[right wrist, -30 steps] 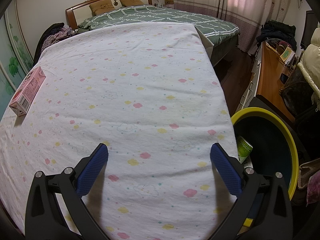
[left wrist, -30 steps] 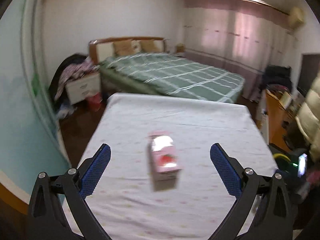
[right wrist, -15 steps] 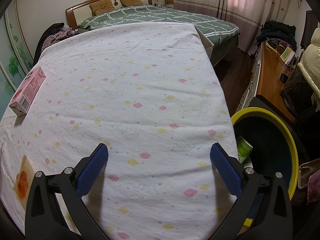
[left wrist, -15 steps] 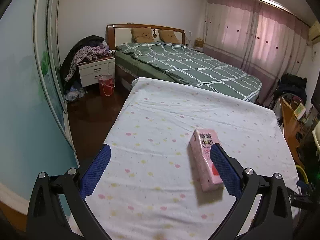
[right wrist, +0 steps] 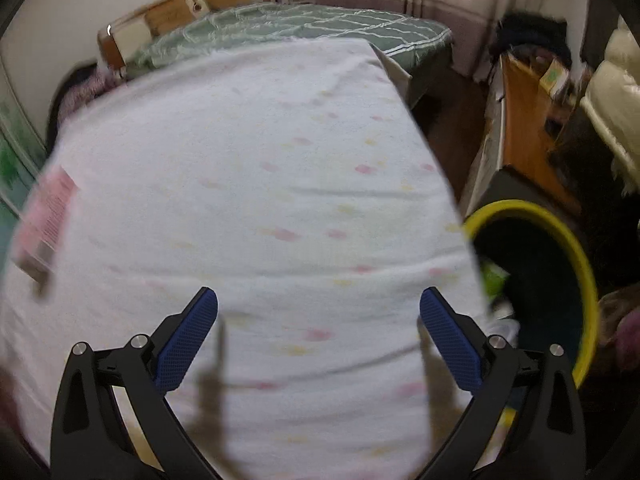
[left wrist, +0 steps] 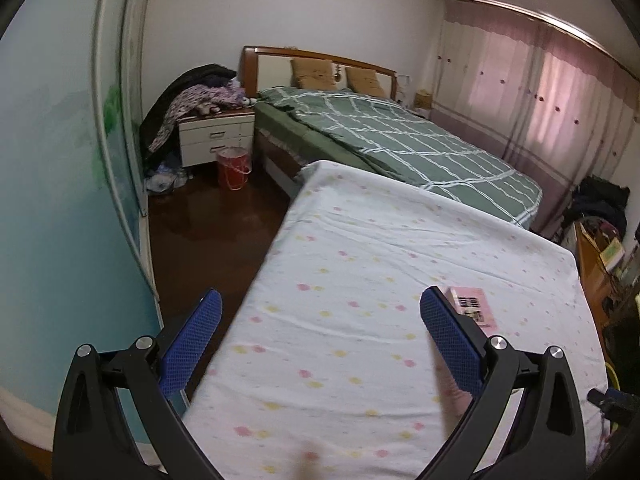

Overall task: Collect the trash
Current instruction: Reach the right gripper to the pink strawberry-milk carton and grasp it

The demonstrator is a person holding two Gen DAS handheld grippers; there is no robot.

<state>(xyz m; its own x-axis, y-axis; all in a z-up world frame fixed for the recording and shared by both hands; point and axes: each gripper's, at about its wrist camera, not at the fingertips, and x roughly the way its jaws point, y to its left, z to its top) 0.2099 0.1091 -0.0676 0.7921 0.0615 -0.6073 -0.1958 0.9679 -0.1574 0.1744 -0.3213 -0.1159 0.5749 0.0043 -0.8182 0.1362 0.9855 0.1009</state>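
Inspection of my two claws: my left claw point(left wrist: 320, 332) stands wide open with nothing between its blue pads, and my right claw point(right wrist: 319, 332) is likewise spread wide and empty.

The item to collect is a pink carton point(left wrist: 472, 306). It lies flat on the desk point(left wrist: 360, 240), which is covered by a white dotted sheet. In the left view the carton sits at about 3 o'clock, just beyond my right-hand pad and partly hidden by it. In the right view, which is blurred, it lies at 9 o'clock near the desk's left edge point(right wrist: 46, 216).

The bin point(right wrist: 576, 248), yellow-rimmed, stands off the desk's right side at 3 o'clock, with some green refuse inside.

Judgement: the carton looks light, thin-walled and crushable. I should take it across its narrow sides, mid-length, with modest pressure.
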